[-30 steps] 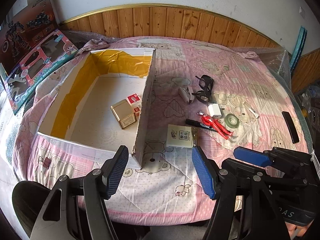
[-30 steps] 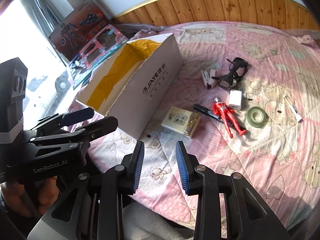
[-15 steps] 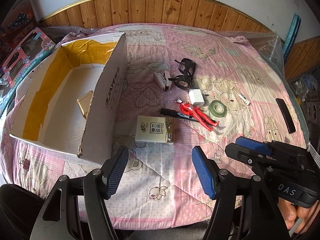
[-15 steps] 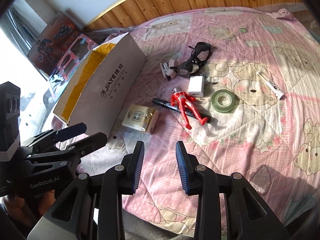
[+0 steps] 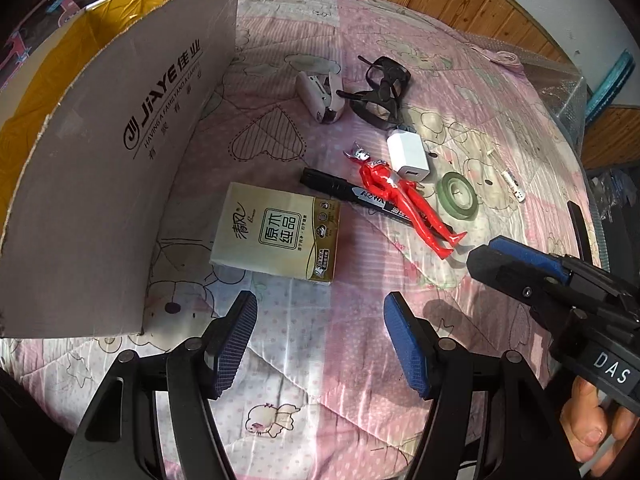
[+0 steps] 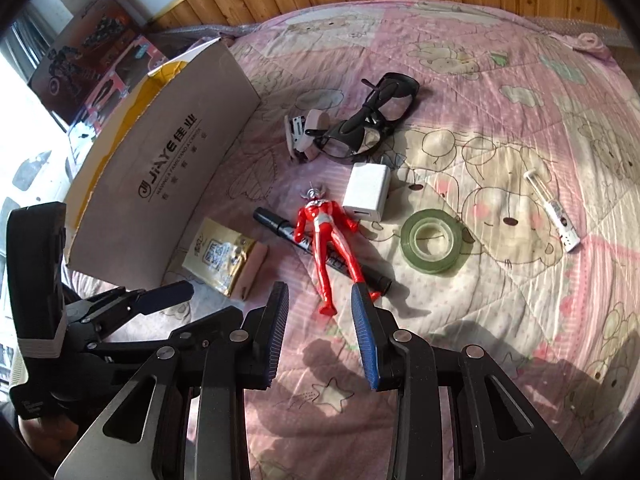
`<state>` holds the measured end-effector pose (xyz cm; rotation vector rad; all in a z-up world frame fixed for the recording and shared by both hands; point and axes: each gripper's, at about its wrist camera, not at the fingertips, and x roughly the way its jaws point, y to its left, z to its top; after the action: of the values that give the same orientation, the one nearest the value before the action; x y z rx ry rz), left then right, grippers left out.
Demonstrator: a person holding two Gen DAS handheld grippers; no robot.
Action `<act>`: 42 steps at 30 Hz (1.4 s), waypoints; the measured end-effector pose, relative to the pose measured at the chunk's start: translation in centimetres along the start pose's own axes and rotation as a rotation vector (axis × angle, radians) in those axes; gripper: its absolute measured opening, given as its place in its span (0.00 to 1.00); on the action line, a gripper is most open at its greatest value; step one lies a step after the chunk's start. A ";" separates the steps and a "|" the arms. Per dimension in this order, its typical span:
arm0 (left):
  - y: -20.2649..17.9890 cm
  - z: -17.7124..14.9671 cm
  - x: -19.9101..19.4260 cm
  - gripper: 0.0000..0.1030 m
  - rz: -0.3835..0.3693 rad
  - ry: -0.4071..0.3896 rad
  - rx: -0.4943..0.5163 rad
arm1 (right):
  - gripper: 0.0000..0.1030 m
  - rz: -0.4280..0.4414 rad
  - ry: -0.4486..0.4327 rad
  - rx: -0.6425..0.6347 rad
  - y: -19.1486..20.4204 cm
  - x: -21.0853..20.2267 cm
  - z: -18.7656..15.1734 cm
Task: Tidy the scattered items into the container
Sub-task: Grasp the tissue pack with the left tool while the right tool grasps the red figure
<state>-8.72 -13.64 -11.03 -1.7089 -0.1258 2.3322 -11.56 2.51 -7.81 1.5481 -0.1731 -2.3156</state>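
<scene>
Left gripper [image 5: 316, 336] hangs empty over the pink quilt [image 5: 320, 364], fingers wide apart, just short of the tissue pack [image 5: 276, 236]. Right gripper [image 6: 320, 320] also gapes, fingertips flanking the legs of the red figure [image 6: 326, 236], which lies across a black marker [image 6: 280, 226]. Cardboard box [image 5: 100, 184] stands left of the pack. Charger [image 6: 366, 192], green tape roll [image 6: 434, 240], glasses [image 6: 372, 128] lie scattered beyond.

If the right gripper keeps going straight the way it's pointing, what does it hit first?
Most likely the red toy figure: its legs lie right ahead of the open right gripper, with the black marker under it. Depth is hard to judge.
</scene>
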 end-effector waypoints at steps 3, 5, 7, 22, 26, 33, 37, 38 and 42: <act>0.7 0.7 1.8 0.65 0.002 0.015 -0.031 | 0.36 -0.012 0.041 -0.022 -0.4 2.6 1.4; 0.9 1.2 2.9 0.65 0.010 0.028 -0.042 | 0.36 -0.012 0.066 -0.019 -0.8 4.2 1.8; 0.8 2.0 3.2 0.66 0.042 -0.007 -0.020 | 0.35 0.021 0.091 0.014 -1.4 5.2 1.6; 1.3 6.0 4.3 0.77 0.084 -0.086 -0.104 | 0.28 0.141 0.094 0.109 -2.7 5.6 1.6; -0.1 7.0 4.7 0.56 0.031 -0.109 -0.034 | 0.28 0.155 0.082 0.160 -3.8 4.7 1.8; -0.1 6.1 3.4 0.38 0.025 -0.089 0.006 | 0.28 0.154 0.050 0.189 -4.8 3.4 1.9; 0.3 6.7 3.2 0.55 0.058 -0.115 -0.019 | 0.31 0.136 0.059 0.171 -4.4 3.9 1.9; 0.1 7.1 3.3 0.57 0.076 -0.127 -0.015 | 0.31 0.130 0.062 0.169 -4.3 4.2 1.9; 0.4 9.3 4.0 0.63 0.097 -0.162 -0.041 | 0.33 0.125 0.073 0.187 -5.2 5.2 1.8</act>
<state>-18.70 -12.31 -11.98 -1.5754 -0.1233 2.5545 -16.13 5.39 -13.14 1.6554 -0.4661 -2.1950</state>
